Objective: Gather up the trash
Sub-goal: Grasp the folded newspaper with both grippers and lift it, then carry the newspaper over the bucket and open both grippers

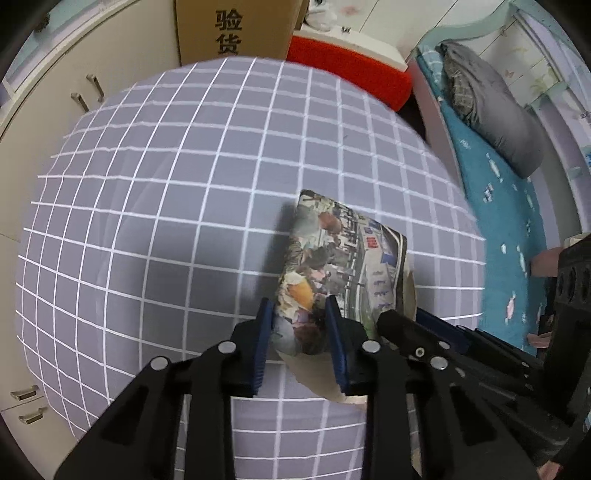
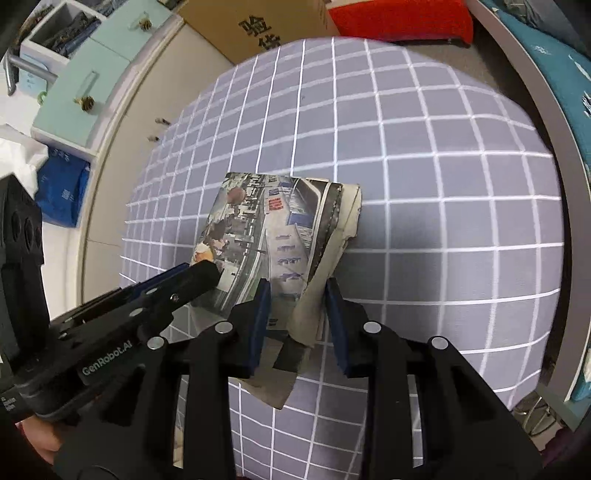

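Folded newspaper point(image 1: 343, 266): one piece, colour-printed, yellowed and torn along its loose edges. It is lifted at the near end and lies over the middle of the table, toward its right edge in the left wrist view.

Left gripper point(image 1: 300, 332): black frame, blue pads, pointing steeply down. Clenched on the near left corner of the newspaper, with the paper bunched between both pads. In the right wrist view it enters from the left, its tip against the paper's left edge.

Right gripper point(image 2: 298, 321): same make. Its jaws are drawn in around the crumpled near right corner of the newspaper. The left pad presses on the paper; the right pad sits just beside the fold, and contact there is unclear. In the left wrist view it enters from the right, just beside the left gripper.

Table point(image 1: 147, 184): covered in a grey cloth with a white grid. It carries only the newspaper.

Cardboard box point(image 1: 236, 26): brown, with black printed characters, standing beyond the table's far edge.

Red cushion point(image 1: 354, 74): beyond the far right corner of the table.

Bed point(image 1: 506, 221): teal patterned sheet, along the table's right edge, with a grey pillow point(image 1: 495, 110) on it.

Cabinet point(image 1: 55, 110): cream doors with metal handles, beyond the table's left edge.
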{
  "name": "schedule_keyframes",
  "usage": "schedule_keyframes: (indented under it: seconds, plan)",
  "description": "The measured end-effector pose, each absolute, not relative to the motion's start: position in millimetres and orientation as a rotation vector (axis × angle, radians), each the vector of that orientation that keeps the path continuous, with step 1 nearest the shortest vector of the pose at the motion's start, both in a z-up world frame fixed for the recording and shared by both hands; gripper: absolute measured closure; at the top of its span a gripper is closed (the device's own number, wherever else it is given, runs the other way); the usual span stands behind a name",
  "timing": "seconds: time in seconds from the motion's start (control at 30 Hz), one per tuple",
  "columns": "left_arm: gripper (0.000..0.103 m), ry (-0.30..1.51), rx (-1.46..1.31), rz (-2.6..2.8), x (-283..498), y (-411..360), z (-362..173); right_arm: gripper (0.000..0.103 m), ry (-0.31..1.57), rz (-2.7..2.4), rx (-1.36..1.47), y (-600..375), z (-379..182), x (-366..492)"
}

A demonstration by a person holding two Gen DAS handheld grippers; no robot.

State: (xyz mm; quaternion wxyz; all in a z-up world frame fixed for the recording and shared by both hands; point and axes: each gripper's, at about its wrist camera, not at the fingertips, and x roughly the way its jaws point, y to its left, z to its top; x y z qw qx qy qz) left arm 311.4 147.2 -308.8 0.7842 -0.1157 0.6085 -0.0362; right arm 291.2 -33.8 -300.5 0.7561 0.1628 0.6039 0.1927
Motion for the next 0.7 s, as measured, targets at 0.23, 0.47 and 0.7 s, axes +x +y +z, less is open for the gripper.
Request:
schedule_keyframes:
  seconds: [0.23, 0.47, 0.7]
  plan:
    - [0.081, 1.261, -0.296, -0.077, 301.9, 128.2, -287.6, 0.071, 1.281, 0.473, 0.433, -69.1, -287.6, 292.8]
    - [0.082, 1.226, -0.311, -0.080, 296.0, 89.8, -273.1, 0.071, 1.245, 0.506, 0.488, -125.3, -276.7, 292.9]
    - [0.082, 1.210, -0.280, -0.141, 302.6, 9.8, -264.8, 0.072, 1.209, 0.453, 0.515, -209.5, -270.9, 290.5]
